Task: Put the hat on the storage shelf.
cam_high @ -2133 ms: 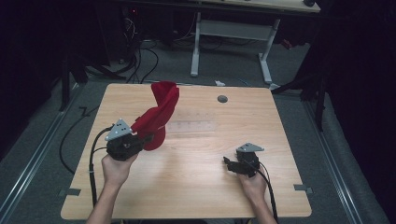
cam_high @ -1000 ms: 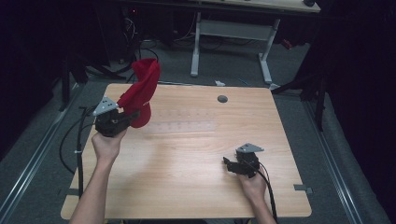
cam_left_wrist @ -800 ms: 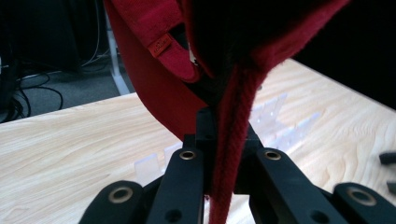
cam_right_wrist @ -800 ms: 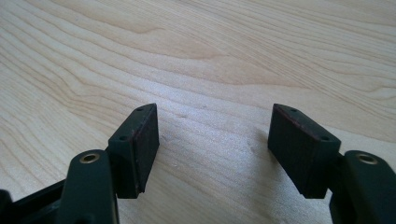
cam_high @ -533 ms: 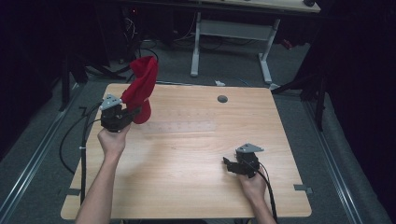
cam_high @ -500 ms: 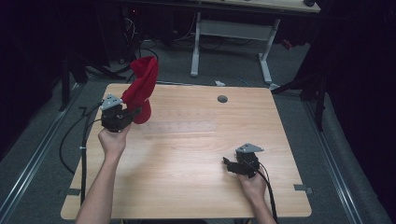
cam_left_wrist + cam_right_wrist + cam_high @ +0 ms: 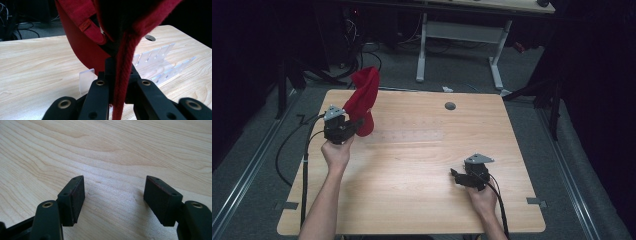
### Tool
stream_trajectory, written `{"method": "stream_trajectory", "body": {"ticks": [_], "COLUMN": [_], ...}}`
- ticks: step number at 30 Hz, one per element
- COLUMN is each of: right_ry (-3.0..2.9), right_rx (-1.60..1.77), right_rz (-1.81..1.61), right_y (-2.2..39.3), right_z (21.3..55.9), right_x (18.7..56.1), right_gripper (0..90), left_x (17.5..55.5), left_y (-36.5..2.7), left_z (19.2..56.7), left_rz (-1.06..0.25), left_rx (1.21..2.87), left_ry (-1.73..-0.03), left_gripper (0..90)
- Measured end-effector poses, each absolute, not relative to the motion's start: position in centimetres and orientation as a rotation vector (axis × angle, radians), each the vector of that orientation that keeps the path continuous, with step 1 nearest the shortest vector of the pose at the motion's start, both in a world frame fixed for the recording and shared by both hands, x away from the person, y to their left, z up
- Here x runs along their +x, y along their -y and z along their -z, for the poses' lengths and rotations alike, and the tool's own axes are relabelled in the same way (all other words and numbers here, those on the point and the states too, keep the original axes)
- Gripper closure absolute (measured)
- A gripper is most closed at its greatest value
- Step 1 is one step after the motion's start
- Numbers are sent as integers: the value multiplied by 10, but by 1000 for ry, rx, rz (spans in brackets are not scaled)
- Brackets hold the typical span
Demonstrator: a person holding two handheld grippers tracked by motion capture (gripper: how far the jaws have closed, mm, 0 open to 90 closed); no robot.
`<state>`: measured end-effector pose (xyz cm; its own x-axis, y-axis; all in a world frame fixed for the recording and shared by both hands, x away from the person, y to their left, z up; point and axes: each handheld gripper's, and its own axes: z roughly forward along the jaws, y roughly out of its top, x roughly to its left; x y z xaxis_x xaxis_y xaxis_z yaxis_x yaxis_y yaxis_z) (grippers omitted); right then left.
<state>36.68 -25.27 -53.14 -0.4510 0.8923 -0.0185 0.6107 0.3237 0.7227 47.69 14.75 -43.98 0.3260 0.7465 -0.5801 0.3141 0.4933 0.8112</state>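
At the tabletop's (image 7: 412,165) far-left corner, the left gripper (image 7: 354,126) is clamping a red cap (image 7: 363,97) aloft by thin fabric, risking slippage onto the clear rack (image 7: 160,62); the right gripper (image 7: 458,176) is resting released.

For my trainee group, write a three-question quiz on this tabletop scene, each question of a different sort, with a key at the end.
1. True or false: the right gripper is clamped on the red cloth.
2. Multiple choice: the left gripper is A) open above bare wood, B) shut on the red cloth, C) resting on the clear plastic rack.
3. Fill the gap: in the right gripper view, the space between the fingers shows bare ____ of the wooden table.

Key:
1. False; its fingers stand apart with nothing between them.
2. B.
3. Wood.
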Motion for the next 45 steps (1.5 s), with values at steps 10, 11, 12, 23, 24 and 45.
{"method": "stream_trajectory", "body": {"ticks": [10, 11, 12, 23, 24, 45], "right_ry": [-2180, -2181, -2181, -2181, -2181, -2181], "right_rx": [1329, 1329, 1328, 1328, 1328, 1327], "right_rz": [-916, -916, -916, -917, -916, -917], "right_y": [253, 253, 252, 252, 252, 252], "right_z": [531, 531, 531, 531, 531, 531], "right_x": [367, 367, 367, 367, 367, 367], "right_gripper": [334, 334, 334, 333, 333, 333], "left_x": [475, 475, 473, 461, 461, 446], "left_y": [-142, -142, -142, -142, -141, -155], "left_z": [457, 458, 459, 470, 469, 464], "left_rz": [-368, -371, -367, -346, -349, -415], "left_rx": [1086, 1091, 1092, 1120, 1122, 1126], "left_ry": [-1280, -1276, -1273, -1271, -1270, -1310], "left_gripper": [850, 849, 848, 826, 825, 462]}}
